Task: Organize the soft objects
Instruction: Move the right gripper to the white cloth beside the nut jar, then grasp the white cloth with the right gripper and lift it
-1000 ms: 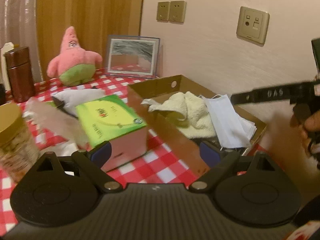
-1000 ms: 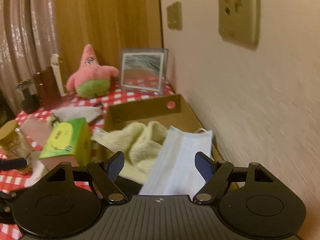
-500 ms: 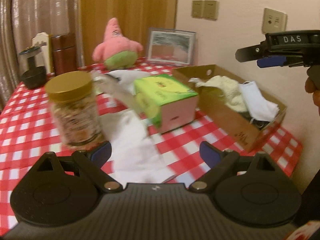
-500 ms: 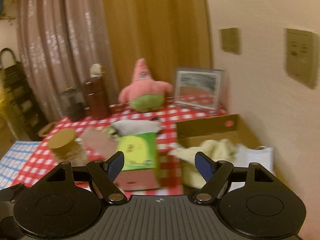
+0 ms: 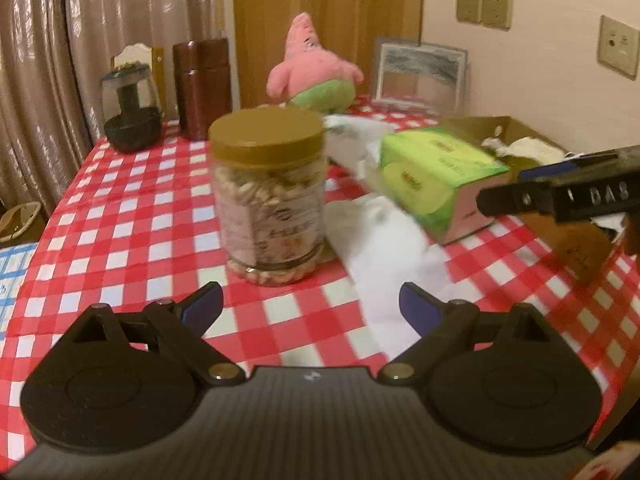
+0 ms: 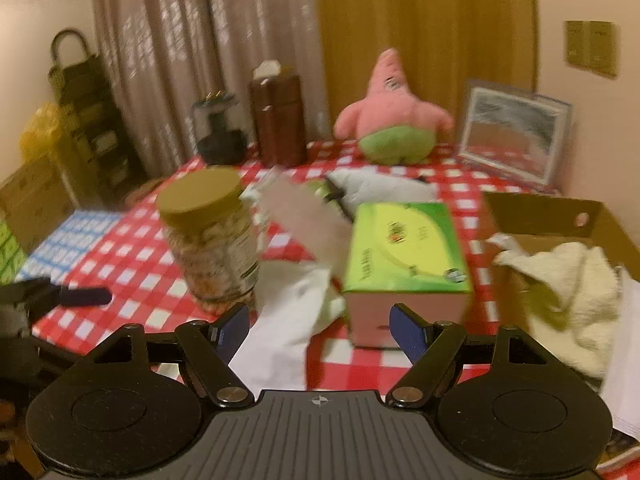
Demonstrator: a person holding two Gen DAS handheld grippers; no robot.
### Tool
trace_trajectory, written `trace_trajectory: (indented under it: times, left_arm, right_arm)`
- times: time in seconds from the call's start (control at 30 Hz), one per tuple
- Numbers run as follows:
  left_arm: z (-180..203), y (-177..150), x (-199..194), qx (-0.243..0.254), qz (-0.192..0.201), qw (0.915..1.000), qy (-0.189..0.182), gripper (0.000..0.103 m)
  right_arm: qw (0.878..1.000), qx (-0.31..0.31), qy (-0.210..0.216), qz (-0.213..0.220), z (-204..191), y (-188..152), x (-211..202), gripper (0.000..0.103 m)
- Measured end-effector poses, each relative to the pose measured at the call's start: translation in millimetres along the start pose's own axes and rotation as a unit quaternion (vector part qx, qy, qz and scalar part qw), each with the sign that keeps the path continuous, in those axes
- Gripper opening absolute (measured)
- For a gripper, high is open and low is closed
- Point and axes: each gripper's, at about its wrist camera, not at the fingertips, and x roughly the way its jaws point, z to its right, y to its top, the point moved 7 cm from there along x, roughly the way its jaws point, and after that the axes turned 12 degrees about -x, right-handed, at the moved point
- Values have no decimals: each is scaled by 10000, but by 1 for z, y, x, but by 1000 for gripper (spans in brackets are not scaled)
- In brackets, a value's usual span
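A pink and green plush star (image 5: 314, 70) sits at the back of the checked table (image 5: 132, 216); it also shows in the right wrist view (image 6: 390, 120). A white cloth (image 5: 392, 252) lies flat on the table by a green tissue box (image 5: 436, 176). A cardboard box (image 6: 560, 216) at the right holds a pale yellow towel (image 6: 568, 292). My left gripper (image 5: 310, 306) is open and empty, above the near table before the jar. My right gripper (image 6: 320, 328) is open and empty, near the tissue box (image 6: 404, 256) and cloth (image 6: 288, 320).
A glass jar with a gold lid (image 5: 270, 196) stands mid-table. A brown canister (image 5: 202, 88), a dark grinder (image 5: 132, 112) and a framed mirror (image 5: 420, 76) stand at the back. A wall with sockets lies to the right.
Both grippers have pulled back and swung left, away from the cardboard box. The jar and white cloth now sit in front of the left gripper. Both stay open.
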Motion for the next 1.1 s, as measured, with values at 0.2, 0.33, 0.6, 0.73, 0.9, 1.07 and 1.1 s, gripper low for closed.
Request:
trace_trajectory:
  times: [0.2,0.33,0.6,0.73,0.9,1.07,1.1]
  left_arm:
    - [-18,2,13,-60,-68,9997,224,94]
    - [-26,10,15,-150,-28,9993,340,94]
    - [-34,17,17,-206,-3,9991,369,94]
    - [-36,17,18,-218,-22,9989,419,94]
    - [-40,22,18,-246,38,9986,469,94]
    - [-44,24,19,-406,-40,9984,395,94]
    - [-45,24,19,-437,-45,9983,377,94]
  right_arm:
    - [9994,-249,100,-217,-17,-12,24,77]
    - [9988,-282,157,-359,-20,-15,38,77]
    - [9972,-392,269,-576,-31,-23,63,76]
    - [9959,-575,273,-645,-38,-29,72,71]
    - [9948,-731,253,-667,-43,-33,85,71]
    - [9933,-850,282,-731,-49,-35,98,71]
    - [9929,-878,275,-757,-50,-36,100,71]
